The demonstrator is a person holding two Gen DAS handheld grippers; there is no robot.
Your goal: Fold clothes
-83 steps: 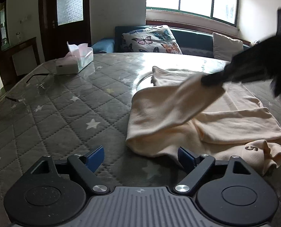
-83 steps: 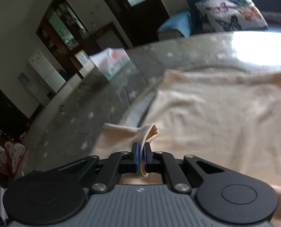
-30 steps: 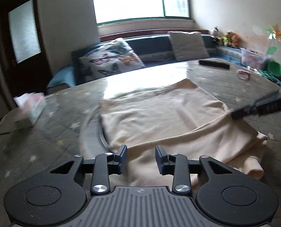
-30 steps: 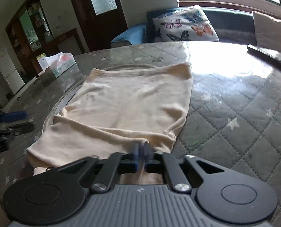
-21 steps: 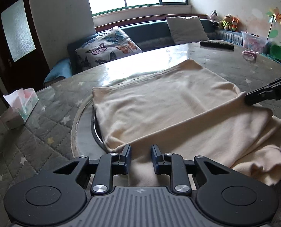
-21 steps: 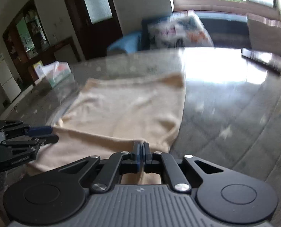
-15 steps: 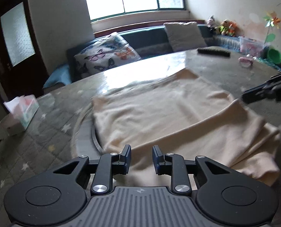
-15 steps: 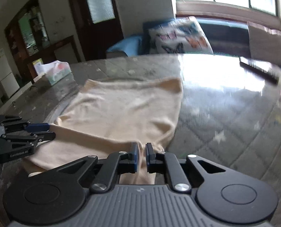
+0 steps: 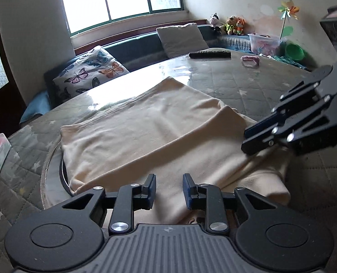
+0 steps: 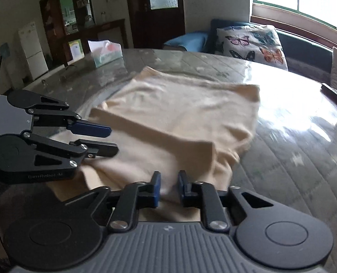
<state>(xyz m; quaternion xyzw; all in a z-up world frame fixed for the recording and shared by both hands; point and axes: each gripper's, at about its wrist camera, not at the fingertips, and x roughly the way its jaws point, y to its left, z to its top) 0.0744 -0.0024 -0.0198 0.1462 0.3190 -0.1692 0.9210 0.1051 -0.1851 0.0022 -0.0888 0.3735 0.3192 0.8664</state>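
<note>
Both grippers have let go since a moment ago: the right gripper [image 10: 169, 188], which was pinched on the near edge of the cream garment [image 9: 159, 134], now has its blue-padded jaws parted with only a narrow gap and nothing between them, and the left gripper [image 9: 169, 191] has its jaws spread a little wider than before, also empty. That garment lies on the quilted grey star-print table cover [image 9: 248, 91], its far part flat and its near part doubled over in a long fold that runs across it, with a bunched lump of cloth at the right-hand near corner. From the left wrist view, the right gripper shows at the right edge, hovering just above that folded corner, whether touching it I cannot tell; from the right wrist view, the left gripper [image 10: 109, 140] hangs at the left, over the opposite end of the fold. A tissue box [image 10: 106, 53] stands well away on the far left of the table, a dark remote control [image 9: 210, 54] lies near the far edge, and a butterfly-print cushion [image 9: 92, 72] rests on the bench under the window
</note>
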